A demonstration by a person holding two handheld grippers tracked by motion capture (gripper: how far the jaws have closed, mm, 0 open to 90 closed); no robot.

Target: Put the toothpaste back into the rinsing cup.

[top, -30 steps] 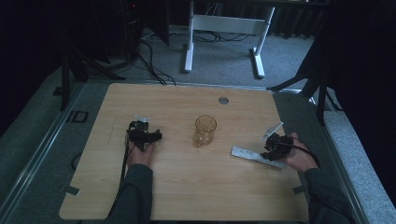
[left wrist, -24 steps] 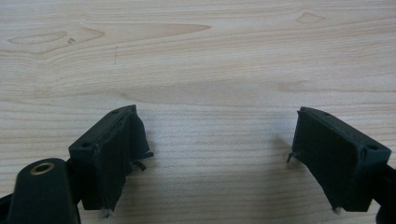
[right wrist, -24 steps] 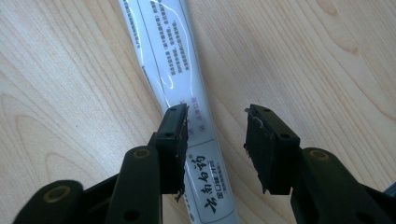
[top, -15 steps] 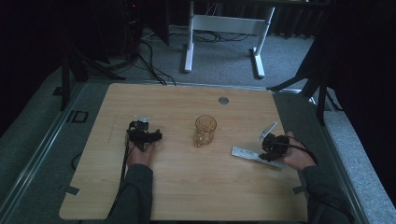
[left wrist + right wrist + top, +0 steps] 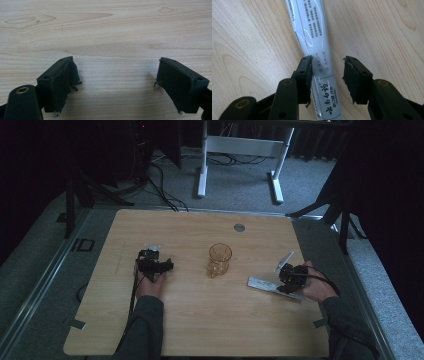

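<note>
Two grippers are held low over the table (image 5: 190,320), one in each hand. The right gripper (image 5: 327,65) is set astride a white tube (image 5: 312,37), jaws partly spread; the tube lies flat on the wood between them. The left-hand pad is touching or nearly touching the tube's edge, while a clear gap is seen at the other pad, so no pinch is recorded. Dark print is seen along the tube. In the high view the right gripper (image 5: 290,275) is found near the table's right edge, with the tube (image 5: 267,286) stretching from it toward the table's middle. The left gripper (image 5: 116,85) is spread wide over bare wood, nothing between its jaws; it (image 5: 152,262) is seen left of centre. An amber glass (image 5: 219,260) stands upright between the two grippers, apart from both.
</note>
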